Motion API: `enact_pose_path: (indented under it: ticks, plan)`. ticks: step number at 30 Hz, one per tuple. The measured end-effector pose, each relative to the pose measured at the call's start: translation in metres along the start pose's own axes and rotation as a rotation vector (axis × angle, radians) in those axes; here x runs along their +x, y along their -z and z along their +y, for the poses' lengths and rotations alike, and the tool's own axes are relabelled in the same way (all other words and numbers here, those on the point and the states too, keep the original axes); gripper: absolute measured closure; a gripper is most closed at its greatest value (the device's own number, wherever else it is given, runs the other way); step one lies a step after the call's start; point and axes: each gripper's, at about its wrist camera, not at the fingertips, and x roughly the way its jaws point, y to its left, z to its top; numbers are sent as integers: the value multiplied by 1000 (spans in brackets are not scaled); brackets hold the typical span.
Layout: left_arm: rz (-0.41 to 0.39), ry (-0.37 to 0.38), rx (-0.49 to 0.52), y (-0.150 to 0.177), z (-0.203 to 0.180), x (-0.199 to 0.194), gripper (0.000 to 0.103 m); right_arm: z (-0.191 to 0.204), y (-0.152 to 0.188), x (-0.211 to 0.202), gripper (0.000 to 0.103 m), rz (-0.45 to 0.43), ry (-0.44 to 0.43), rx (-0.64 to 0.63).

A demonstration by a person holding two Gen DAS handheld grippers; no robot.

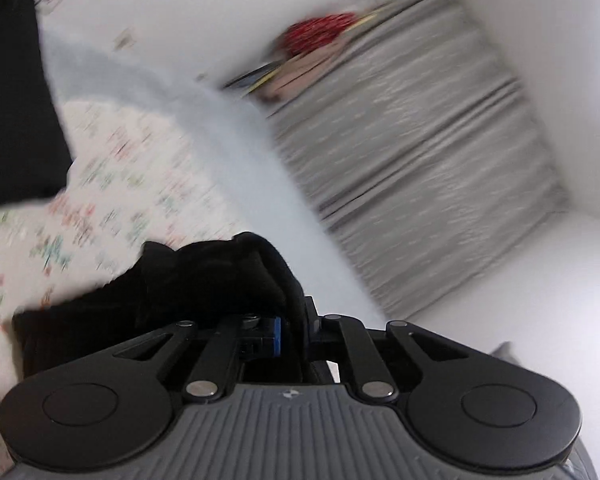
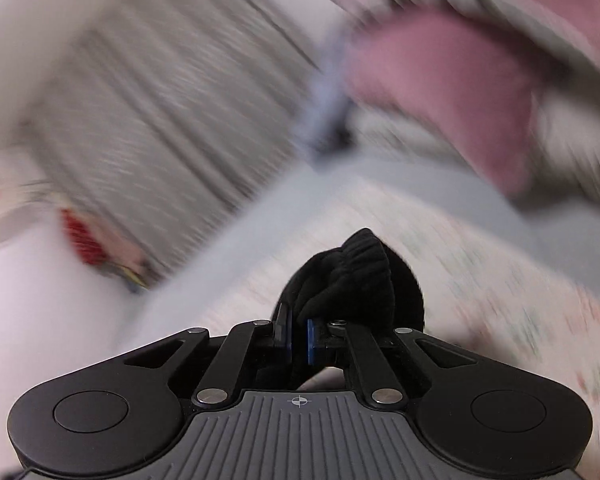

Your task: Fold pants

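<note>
Left gripper (image 1: 290, 330) and right gripper (image 2: 299, 340) both have jaws clamped together, pointing slightly downward.

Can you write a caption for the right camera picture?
Right tongs pinch bunched black pants above a flowery bedsheet.

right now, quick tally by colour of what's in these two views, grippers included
black pants: 1
black grippers, left gripper and right gripper, both clamped on the pants: 2
floral bedsheet: 1
pink cushion: 1
red blurred item: 1
total: 6
</note>
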Motion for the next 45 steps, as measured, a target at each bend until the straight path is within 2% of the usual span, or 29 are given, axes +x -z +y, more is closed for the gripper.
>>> enact_pose_path:
  ticks: [1,2,5,6,7,9,13,17,22,25,28,29,31,33,36,38,41,42,43,45]
  plan:
    - [18,-6,-5,0,6,-3,87,2,0,-5,97,-6,-14,-17]
    - [64,-50,-7,3,14,-4,87,-1,1,-7,97,21,-6,-12]
    - [258,-278,-19,22,49,3,87,-30,19,-2,97,207,99,67]
    - [305,-338,-41,29,61,3,87,-40,29,0,97,279,153,86]
    - [323,-365,-59,34,70,0,87,-47,40,1,97,337,201,93]
    - [314,-365,-76,37,76,-8,87,-54,55,-3,97,391,249,96]
    - [307,-376,0,35,66,-13,87,-43,54,-17,97,376,235,44]
    - [303,-373,-12,36,64,-15,86,-44,55,-23,98,384,248,52]
    - [316,-382,40,31,63,-3,74,-40,56,-7,97,431,272,16]
    - [268,-373,-6,27,63,-8,74,-36,55,-12,97,433,261,-9]
    - [242,-374,29,25,58,-3,74,-23,45,-30,97,346,178,-41]
    - [248,-397,55,27,57,0,75,-22,45,-31,97,346,175,-51]
    - [275,-454,75,30,57,6,82,-29,53,-21,97,408,235,-60]
    - [289,-484,25,29,60,4,85,-34,61,-12,97,462,271,-63]
    - [277,-493,-16,21,59,-4,86,-26,54,-23,97,435,237,-83]
    - [264,-492,4,20,55,-8,87,-26,48,-33,97,406,201,-72]
    - [272,-516,26,22,56,-6,87,-32,50,-29,97,426,222,-69]
    - [280,-524,32,23,58,-4,84,-31,49,-27,97,435,233,-76]
    - [296,-536,50,26,60,0,74,-30,51,-25,97,445,242,-88]
    - [329,-573,117,30,58,7,65,-24,55,-19,93,490,280,-165]
